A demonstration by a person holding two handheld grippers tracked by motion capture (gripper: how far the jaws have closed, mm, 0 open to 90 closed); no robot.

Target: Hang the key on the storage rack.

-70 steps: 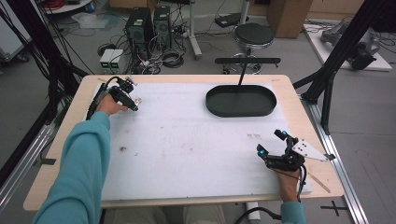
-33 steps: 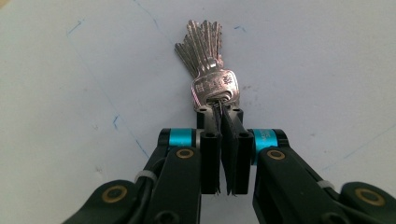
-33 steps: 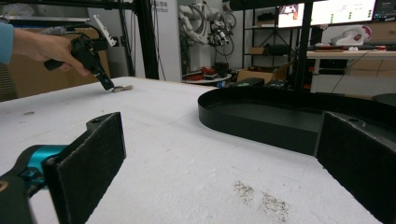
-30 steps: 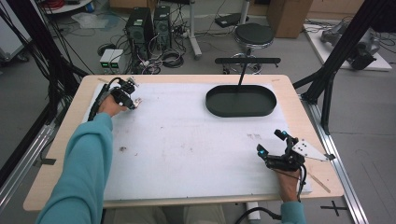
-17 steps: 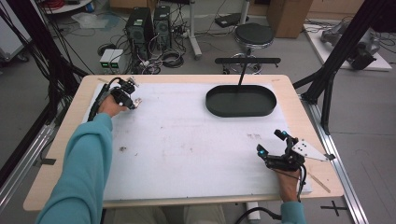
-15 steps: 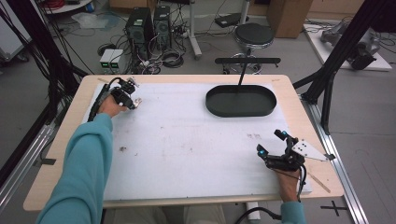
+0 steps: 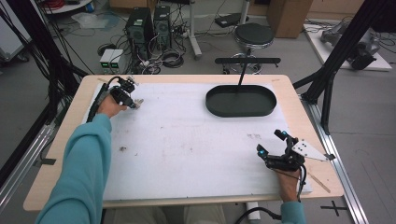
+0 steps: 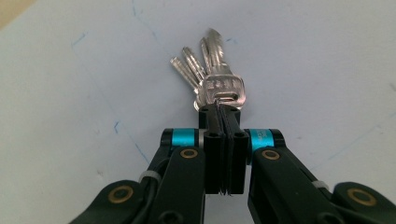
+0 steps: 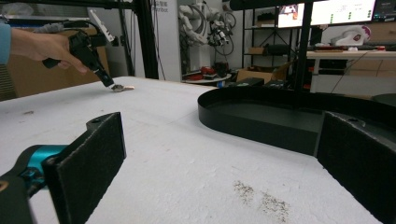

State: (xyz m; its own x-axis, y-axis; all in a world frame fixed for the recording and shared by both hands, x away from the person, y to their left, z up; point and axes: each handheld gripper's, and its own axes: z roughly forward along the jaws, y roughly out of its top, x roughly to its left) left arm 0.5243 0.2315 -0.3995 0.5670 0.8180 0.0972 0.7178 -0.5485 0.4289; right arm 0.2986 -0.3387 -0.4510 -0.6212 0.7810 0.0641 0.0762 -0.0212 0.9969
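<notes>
A: Report the left gripper (image 7: 133, 100) position and jaw condition.

B: It sits at the far left corner of the white mat (image 7: 187, 140), held by the left hand (image 7: 109, 106) at the end of a teal sleeve (image 7: 81, 172). In the left gripper view the gripper (image 8: 225, 114) has its two black jaws pressed together, clenched on the bunch of keys (image 8: 212, 77).

A: Where does the bunch lie relative to those jaws?

B: The square head of the top key is pinched at the jaw tips. The blades fan out beyond the tips, away from the hand, over the mat. In the high view the keys (image 7: 138, 101) show as a small silver spot just right of the gripper tip. From the right gripper view the keys (image 9: 122, 87) are at the mat surface under the tip of the left gripper (image 9: 109, 83); whether they touch the mat cannot be told.

A: Report the right gripper (image 7: 271, 149).

B: It is at the near right of the mat, held by the right hand (image 7: 289, 179), with its grey three-cornered plate (image 7: 308, 151) pointing right. Its jaws are released, spread wide. In the right gripper view they stand apart with bare mat between them, gripping nothing.

A: Other items on the table (image 7: 299, 121)?

B: A black oval tray (image 7: 240, 100) sits at the far right of the mat, well apart from both grippers. In the right gripper view the tray (image 9: 261, 116) lies ahead of the jaws, right of centre. Small dark specks (image 9: 261, 198) mark the mat near the right gripper.
</notes>
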